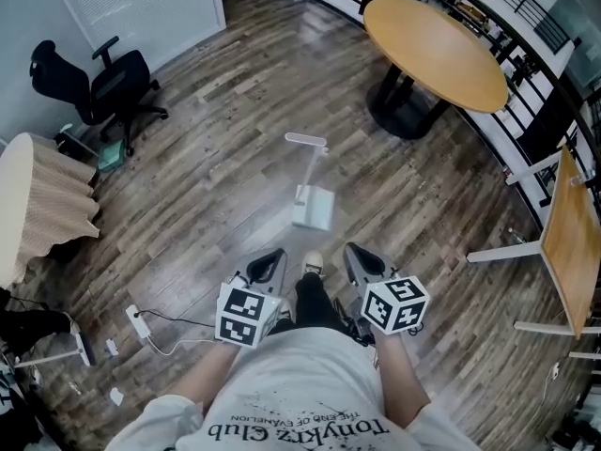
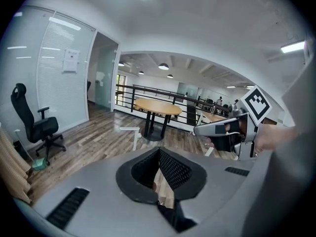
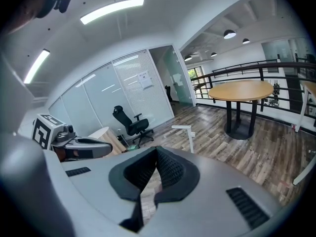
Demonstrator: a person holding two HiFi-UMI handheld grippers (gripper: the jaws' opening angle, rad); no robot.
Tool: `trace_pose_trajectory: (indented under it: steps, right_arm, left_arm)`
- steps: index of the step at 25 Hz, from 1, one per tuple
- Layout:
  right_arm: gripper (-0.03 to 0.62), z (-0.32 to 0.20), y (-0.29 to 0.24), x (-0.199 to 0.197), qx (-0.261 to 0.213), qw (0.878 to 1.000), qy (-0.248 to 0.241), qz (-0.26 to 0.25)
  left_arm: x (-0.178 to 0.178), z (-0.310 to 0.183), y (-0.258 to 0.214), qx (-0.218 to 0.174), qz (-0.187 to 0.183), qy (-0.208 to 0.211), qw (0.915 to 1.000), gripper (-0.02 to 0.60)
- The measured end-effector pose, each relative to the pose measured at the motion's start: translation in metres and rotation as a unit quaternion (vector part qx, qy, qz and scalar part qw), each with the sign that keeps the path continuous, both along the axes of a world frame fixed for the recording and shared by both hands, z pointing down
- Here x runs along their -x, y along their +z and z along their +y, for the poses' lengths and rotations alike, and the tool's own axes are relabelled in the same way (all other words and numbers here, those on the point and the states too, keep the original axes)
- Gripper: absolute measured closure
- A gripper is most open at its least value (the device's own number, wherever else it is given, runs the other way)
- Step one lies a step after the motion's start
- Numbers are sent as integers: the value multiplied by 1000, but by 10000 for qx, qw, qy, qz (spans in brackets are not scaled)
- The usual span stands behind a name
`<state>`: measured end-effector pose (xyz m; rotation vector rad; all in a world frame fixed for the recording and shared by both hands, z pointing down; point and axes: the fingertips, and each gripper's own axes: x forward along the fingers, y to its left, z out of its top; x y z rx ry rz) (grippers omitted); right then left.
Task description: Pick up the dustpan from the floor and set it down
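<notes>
Head view, far left: a cloth-draped round table [image 1: 42, 205] at the edge, a black office chair [image 1: 99, 83] in the upper left by the glass wall, and a white power strip [image 1: 141, 322] with its cable on the wood floor [image 1: 216, 177] at lower left. The left gripper [image 1: 272, 256] sits left of centre, low in the frame, jaws clenched tip to tip with nothing between them. Its own view shows only floor past the pads. The dustpan [image 1: 313, 207] — white, long-handled — stands upright on the floor at frame centre, just above the person's shoe [image 1: 313, 264], with the handle top toward the upper left. It is apart from both grippers, untouched. The right gripper [image 1: 355, 255] is right of centre, level with the left one — also closed on nothing, tips meeting in its own view. Both point toward the dustpan. Upper right: a round wooden table [image 1: 437, 50] on a black pedestal beside a black railing [image 1: 526, 26], and a desk [image 1: 571, 238] with white legs at the right edge.
</notes>
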<state>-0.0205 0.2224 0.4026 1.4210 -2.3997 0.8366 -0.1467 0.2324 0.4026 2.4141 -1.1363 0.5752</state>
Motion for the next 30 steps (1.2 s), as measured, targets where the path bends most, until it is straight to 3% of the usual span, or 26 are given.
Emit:
trace_pose_trajectory:
  steps: [14,18,20,24,30]
  right_arm:
    - [572,-134,-3,-33,-14,9991,-424,-54]
    - [572,-165,-7,-43,-14,9983,-586,-73]
    - [572,-175,-5,-49,5,9980,-623,-88]
    - [572,-182,1,-54,100,9979,-619,-146]
    - [572,-195,4,-53,135,9988,-427,-219]
  left_arm:
    - [-38,-130,0,-20,-133,-185,9997,558]
    - [-53,-165,-11,-111,81,-282,9995,558]
    - [-56,-176,-14,-165,104,-398,9990,558]
    - [-61,-184,-7,-234,-190,-344,9990,558]
    - [-62,-205,-9,-176,-93,-182,9996,558]
